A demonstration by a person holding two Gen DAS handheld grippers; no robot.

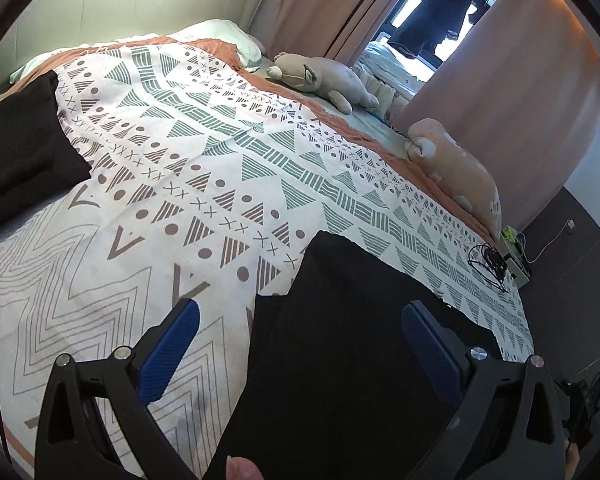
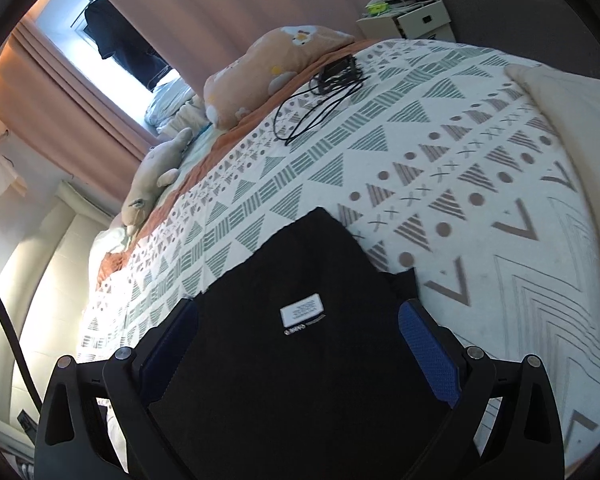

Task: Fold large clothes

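A folded black garment lies on the patterned bedspread, its far corner pointing away from me. My left gripper hovers open over its left edge: one blue pad is above the bedspread, the other above the cloth. In the right wrist view the same black garment shows a white label. My right gripper stands wide open over it, and neither pad presses the cloth. A second black garment lies at the bed's far left.
Along the bed's far side lie a grey plush toy and an orange plush toy. A black cable sits near them, beside a bedside box. A cream pillow lies at the right, and curtains hang behind.
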